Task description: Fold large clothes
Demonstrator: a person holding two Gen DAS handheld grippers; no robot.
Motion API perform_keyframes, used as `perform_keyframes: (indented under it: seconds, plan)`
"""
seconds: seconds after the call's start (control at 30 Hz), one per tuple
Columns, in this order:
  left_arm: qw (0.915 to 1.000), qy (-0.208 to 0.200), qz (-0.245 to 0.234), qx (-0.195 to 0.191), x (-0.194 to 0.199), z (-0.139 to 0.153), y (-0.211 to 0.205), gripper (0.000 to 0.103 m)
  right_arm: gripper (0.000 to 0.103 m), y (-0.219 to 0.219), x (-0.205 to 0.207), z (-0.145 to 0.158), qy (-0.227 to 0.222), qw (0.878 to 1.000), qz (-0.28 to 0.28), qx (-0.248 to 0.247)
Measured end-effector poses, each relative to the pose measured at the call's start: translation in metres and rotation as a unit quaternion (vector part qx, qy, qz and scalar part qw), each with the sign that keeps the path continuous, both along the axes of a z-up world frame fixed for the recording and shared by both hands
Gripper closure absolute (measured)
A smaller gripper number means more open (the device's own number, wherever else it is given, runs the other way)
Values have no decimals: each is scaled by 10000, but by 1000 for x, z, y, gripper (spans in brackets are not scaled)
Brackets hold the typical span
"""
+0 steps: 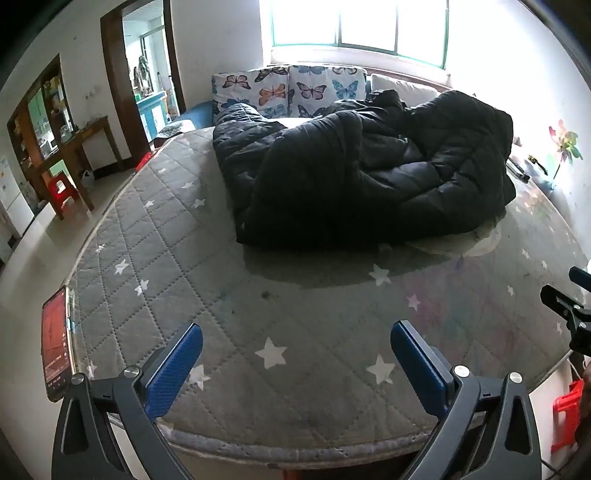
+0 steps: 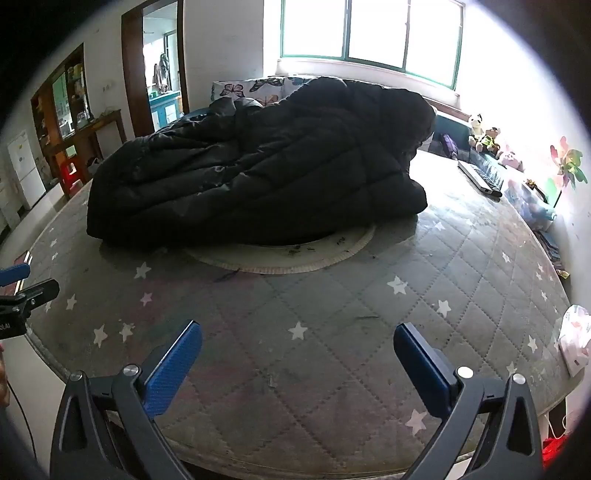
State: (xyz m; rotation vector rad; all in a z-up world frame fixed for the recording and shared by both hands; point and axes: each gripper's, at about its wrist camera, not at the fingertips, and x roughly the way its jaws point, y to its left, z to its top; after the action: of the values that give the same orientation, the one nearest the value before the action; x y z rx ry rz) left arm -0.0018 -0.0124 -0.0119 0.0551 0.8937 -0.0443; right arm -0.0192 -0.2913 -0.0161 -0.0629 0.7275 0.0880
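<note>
- A big black quilted coat (image 1: 354, 170) lies crumpled on the far half of the bed, on the grey mattress cover (image 1: 207, 266) with white stars. It is not spread flat; parts of it are heaped over each other.
- In the right wrist view the same coat (image 2: 258, 173) makes a long dark mound, and its near edge lies over a round pale mat (image 2: 291, 258).
- Behind the coat, at the head of the bed, stand butterfly-print pillows (image 1: 288, 88), and above them is a bright window (image 1: 354, 22).
- The left gripper (image 1: 295, 354) hangs over the near edge of the mattress, well apart from the coat. Its blue fingers (image 1: 173, 373) stand wide apart, and between them there is only the mattress.
- The right gripper (image 2: 297, 354) is also over the near edge, with jaws spread wide and nothing between them. It too does not touch the coat.
- A phone (image 1: 57, 343) with a red screen lies at the left edge of the mattress, near the left gripper.
- On the right side of the bed, near the wall, sit some plush toys (image 2: 487, 136) and a colourful pinwheel (image 2: 567, 162).
- On the floor at the left stands a red plastic stool (image 1: 62, 192), beside a wooden table (image 1: 85, 147).
</note>
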Motion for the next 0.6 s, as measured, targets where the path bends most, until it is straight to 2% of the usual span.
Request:
perform_keyframes:
  seconds: [0.6]
  plan:
    - [9999,155,-18,60,8,-9,-5,0,0,4,4,-7,74,10000,35,27]
